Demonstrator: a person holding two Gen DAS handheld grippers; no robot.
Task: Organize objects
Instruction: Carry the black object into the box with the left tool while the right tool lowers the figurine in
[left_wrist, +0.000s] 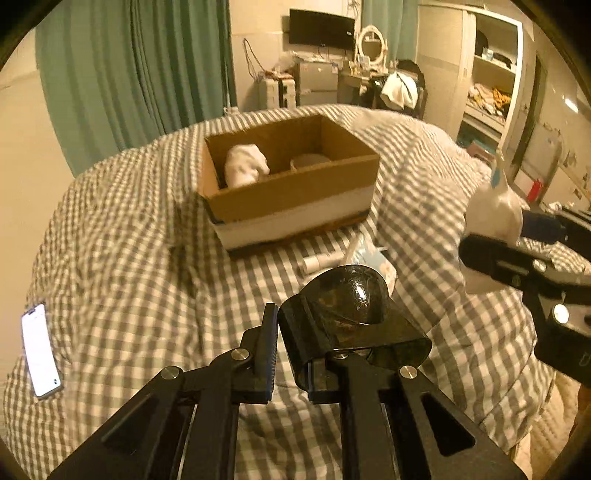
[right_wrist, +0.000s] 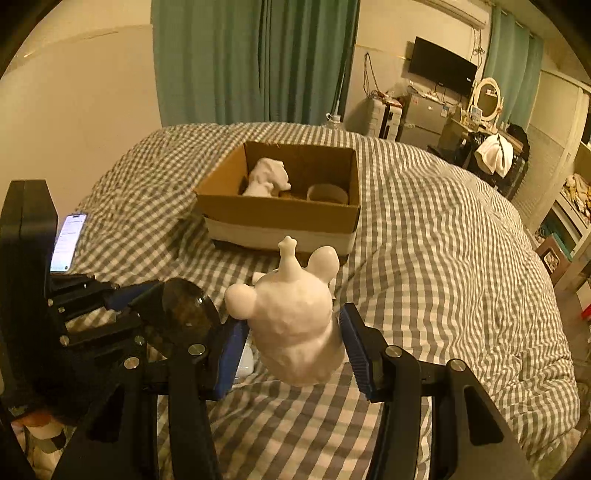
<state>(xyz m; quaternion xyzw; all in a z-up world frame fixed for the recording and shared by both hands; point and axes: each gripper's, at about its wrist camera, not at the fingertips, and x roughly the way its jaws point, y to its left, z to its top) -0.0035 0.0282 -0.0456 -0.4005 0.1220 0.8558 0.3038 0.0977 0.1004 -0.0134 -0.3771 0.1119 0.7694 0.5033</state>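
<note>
An open cardboard box (left_wrist: 295, 195) stands on the checked bed (left_wrist: 129, 258); it holds a white figurine (left_wrist: 245, 168) and a round white container (left_wrist: 308, 160). My left gripper (left_wrist: 277, 347) is shut on a dark translucent curved plastic piece (left_wrist: 351, 314), held above the bed in front of the box. My right gripper (right_wrist: 291, 343) is shut on a white bear-like figurine (right_wrist: 295, 317), held above the bed in front of the box (right_wrist: 280, 218). The figurine also shows at the right of the left wrist view (left_wrist: 495, 210). The dark piece shows in the right wrist view (right_wrist: 177, 310).
A phone (left_wrist: 38, 350) with a lit screen lies on the bed at the left. A small white tube (left_wrist: 323, 262) and a light packet (left_wrist: 369, 254) lie in front of the box. Green curtains, a desk and shelves stand beyond the bed.
</note>
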